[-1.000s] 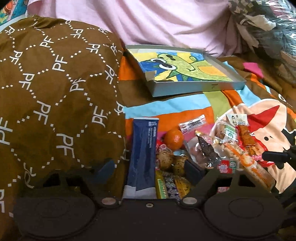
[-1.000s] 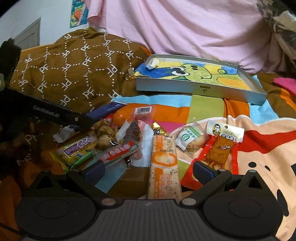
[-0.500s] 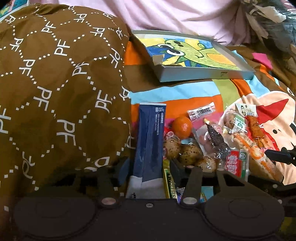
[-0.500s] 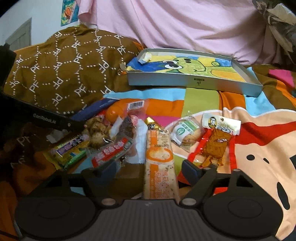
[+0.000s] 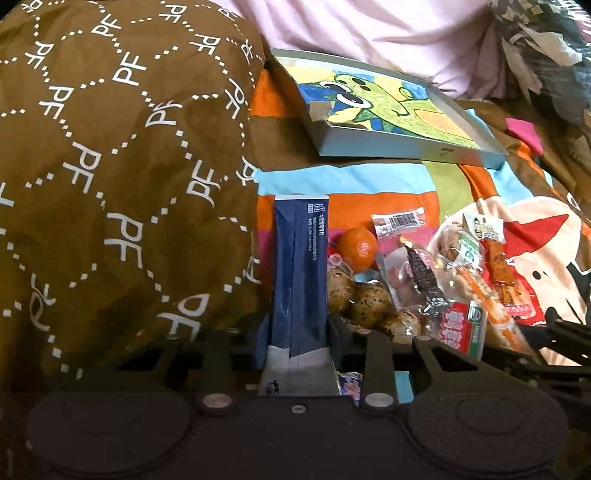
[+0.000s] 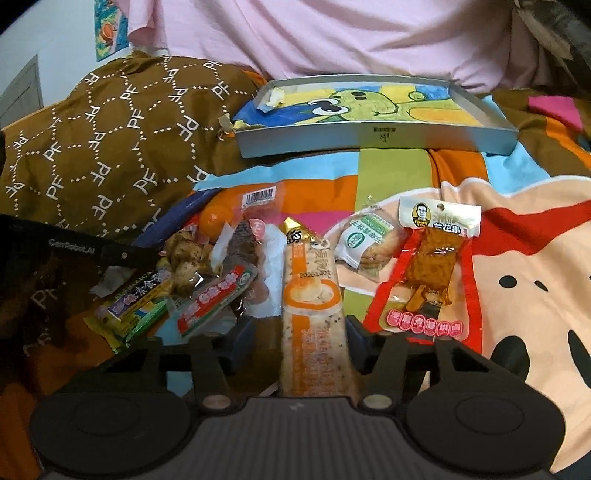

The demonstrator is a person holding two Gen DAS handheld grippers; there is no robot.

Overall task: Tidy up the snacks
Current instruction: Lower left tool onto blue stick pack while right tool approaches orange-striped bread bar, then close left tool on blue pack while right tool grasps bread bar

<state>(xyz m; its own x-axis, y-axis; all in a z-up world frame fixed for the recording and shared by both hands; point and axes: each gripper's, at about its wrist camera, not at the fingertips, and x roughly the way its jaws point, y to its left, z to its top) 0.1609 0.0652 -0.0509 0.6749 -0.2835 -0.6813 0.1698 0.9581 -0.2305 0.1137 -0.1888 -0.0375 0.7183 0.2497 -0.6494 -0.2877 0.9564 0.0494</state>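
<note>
You are working on a bed covered by a bright patchwork cartoon sheet (image 6: 417, 173), with a brown PF-printed quilt (image 5: 110, 166) heaped on the left and pink fabric (image 6: 332, 33) behind. A grey tray (image 6: 380, 134) with a green cartoon lining lies at the far side.

Your left gripper (image 5: 298, 332) is clamped on the near end of a long navy packet (image 5: 300, 266), which lies at the left edge of the snack pile, just beside a small orange (image 5: 357, 248) and a pack of speckled eggs (image 5: 364, 302).

Your right gripper (image 6: 295, 339) has its fingers narrowed around a long orange-and-white stick pack (image 6: 313, 306); the right finger touches it, the left looks just apart.

Only the right view shows the wall, a poster (image 6: 110, 33) and the yellow-green bar (image 6: 133, 306). A red tofu pack (image 6: 428, 273) lies right of the stick pack.
</note>
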